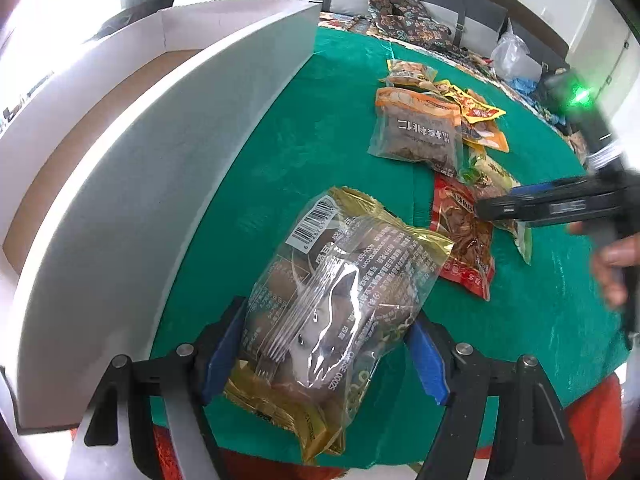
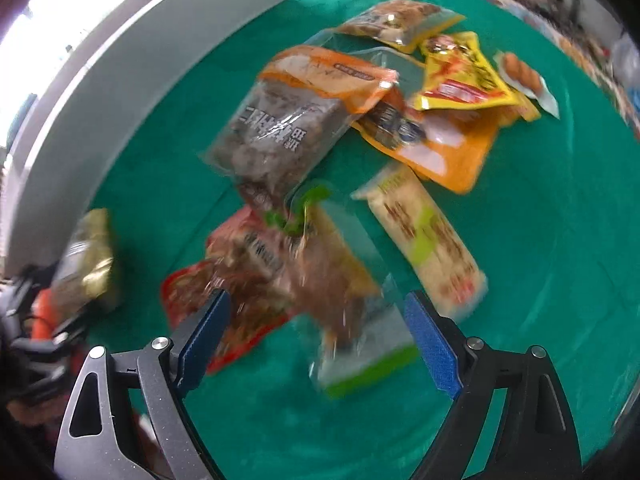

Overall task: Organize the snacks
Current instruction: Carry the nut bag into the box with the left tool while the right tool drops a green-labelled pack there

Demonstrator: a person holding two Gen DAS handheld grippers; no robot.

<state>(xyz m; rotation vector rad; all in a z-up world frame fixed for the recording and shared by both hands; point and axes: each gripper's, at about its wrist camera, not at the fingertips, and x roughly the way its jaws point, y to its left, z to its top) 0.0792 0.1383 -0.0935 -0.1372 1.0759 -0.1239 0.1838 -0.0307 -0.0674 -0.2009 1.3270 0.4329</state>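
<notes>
The left gripper (image 1: 324,354) is clenching the gold packet (image 1: 340,300) above the counter (image 1: 320,128), beside the white box (image 1: 132,184). The right gripper (image 2: 316,340), fingers released, is hovering over the clear green-edged packet (image 2: 352,312); it should be straddling that packet alone, clear of the red one.

A home living room: grey sofa (image 1: 460,0) with patterned cushions (image 1: 404,20) behind the table

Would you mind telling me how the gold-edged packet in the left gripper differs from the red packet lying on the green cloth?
The gold-edged packet sits between the left gripper fingers, near the white box; the red packet lies flat on the green cloth among other snacks. The gold-edged packet has a clear window and a barcode; the red packet is mostly red print. The gold-edged packet looks puffier. Both are sealed plastic snack bags.
</notes>
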